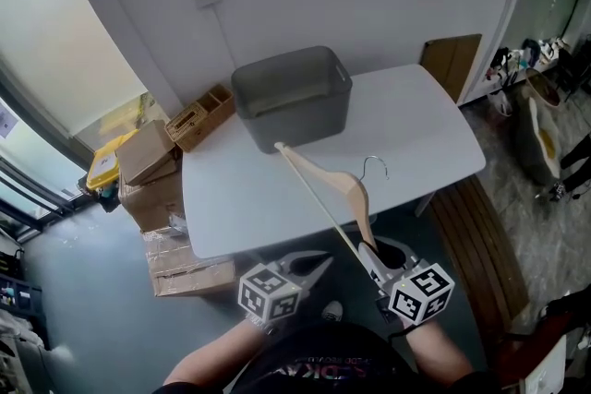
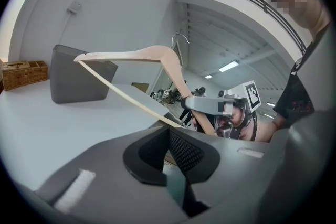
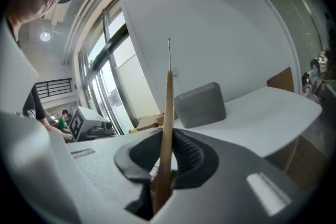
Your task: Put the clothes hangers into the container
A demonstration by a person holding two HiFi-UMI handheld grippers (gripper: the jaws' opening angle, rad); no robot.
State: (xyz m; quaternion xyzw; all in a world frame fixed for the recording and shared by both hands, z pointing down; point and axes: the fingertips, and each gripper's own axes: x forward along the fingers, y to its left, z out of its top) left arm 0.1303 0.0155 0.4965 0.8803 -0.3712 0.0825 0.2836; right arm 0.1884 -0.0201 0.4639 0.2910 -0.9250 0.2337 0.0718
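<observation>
A pale wooden clothes hanger [image 1: 342, 185] with a metal hook slants in the air over the white table [image 1: 416, 125]. Its far tip reaches the front of the grey container [image 1: 291, 97]. My right gripper [image 1: 367, 252] is shut on the hanger's near end, off the table's front edge. In the right gripper view the hanger [image 3: 167, 128] stands edge-on between the jaws, with the container [image 3: 199, 105] beyond. My left gripper [image 1: 319, 265] is beside it, shut and holding nothing. The left gripper view shows the hanger [image 2: 152, 55], the right gripper [image 2: 220, 107] and the container [image 2: 79, 78].
A wicker basket [image 1: 199, 117] sits at the table's far left corner. Cardboard boxes [image 1: 152, 171] and a yellow item [image 1: 103, 166] lie on the floor to the left. A slatted wooden bench [image 1: 480, 244] stands at the right. The wall is close behind the container.
</observation>
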